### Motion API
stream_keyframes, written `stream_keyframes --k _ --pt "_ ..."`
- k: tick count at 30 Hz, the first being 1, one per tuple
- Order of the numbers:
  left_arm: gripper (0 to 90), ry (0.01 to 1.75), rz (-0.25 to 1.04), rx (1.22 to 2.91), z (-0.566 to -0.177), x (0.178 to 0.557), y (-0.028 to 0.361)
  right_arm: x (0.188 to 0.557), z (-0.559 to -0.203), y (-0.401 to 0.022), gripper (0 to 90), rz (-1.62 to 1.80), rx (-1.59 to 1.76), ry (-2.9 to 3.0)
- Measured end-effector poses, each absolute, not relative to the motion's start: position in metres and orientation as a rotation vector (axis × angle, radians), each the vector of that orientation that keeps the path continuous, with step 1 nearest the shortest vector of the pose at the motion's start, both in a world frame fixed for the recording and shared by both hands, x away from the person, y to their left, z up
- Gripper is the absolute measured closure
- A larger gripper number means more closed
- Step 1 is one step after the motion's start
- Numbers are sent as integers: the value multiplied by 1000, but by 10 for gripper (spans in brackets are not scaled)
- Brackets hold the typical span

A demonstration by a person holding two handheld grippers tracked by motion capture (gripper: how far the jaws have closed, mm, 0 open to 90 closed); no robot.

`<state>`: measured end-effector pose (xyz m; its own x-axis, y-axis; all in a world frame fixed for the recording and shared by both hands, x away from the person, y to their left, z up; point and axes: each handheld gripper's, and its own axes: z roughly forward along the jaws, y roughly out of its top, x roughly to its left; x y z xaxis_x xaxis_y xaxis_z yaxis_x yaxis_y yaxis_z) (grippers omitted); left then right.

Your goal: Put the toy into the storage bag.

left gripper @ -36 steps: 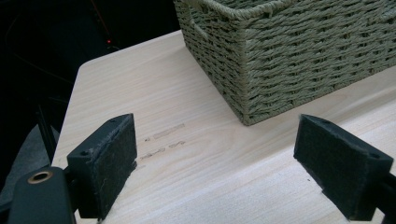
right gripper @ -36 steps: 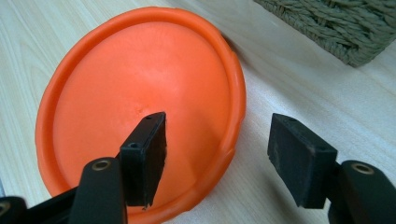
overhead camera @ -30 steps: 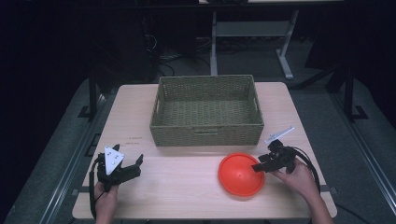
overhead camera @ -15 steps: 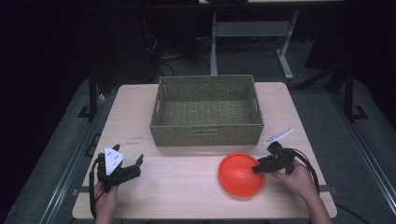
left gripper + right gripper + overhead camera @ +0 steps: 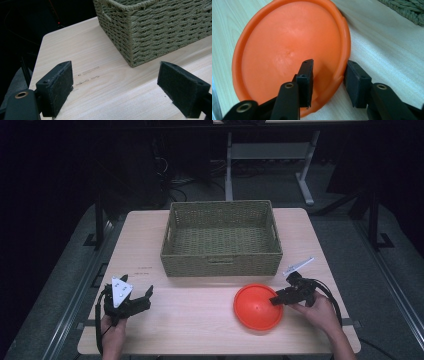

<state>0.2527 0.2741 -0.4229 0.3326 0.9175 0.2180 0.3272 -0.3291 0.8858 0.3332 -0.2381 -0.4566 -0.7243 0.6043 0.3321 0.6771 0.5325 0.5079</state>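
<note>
**A:** Where do your right tongs [image 5: 276, 300] stand?

**B:** At the near right edge of the orange plate [image 5: 258, 306]. In the right gripper view one jaw sits over the inside of the plate [image 5: 287, 50] and the other outside its rim, so the rim runs between them. Your jaws have just been closing. There is still a gap on each side of the rim, so the pads are not pressing on it; I'd call the tongs released, not clenched on the plate.

**A:** And where does the plate lie?

**B:** Flat on the surface [image 5: 200, 320], reaching away from your right tongs toward your left hand. The woven basket [image 5: 222, 239] stands beyond it, farther from you than either pair of tongs, and apart from the plate.

**A:** What about the left tongs [image 5: 148, 296]?

**B:** You hold them low over the near left part of the surface, well apart from the plate. In the left gripper view their jaws are spread wide with bare wood [image 5: 105, 82] between the pads; they hold nothing. A corner of the basket [image 5: 155, 30] lies ahead of them, a little toward the right jaw, not touching.
</note>
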Motion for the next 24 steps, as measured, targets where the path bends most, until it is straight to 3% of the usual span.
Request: stream_keyframes --k 17,24 --pt "127 1100 982 1828 -423 252 275 326 -434 -243 800 -1061 -1125 -2625" --pt "127 1100 987 1826 -422 251 276 323 -421 -236 811 -1078 -1124 -2642"
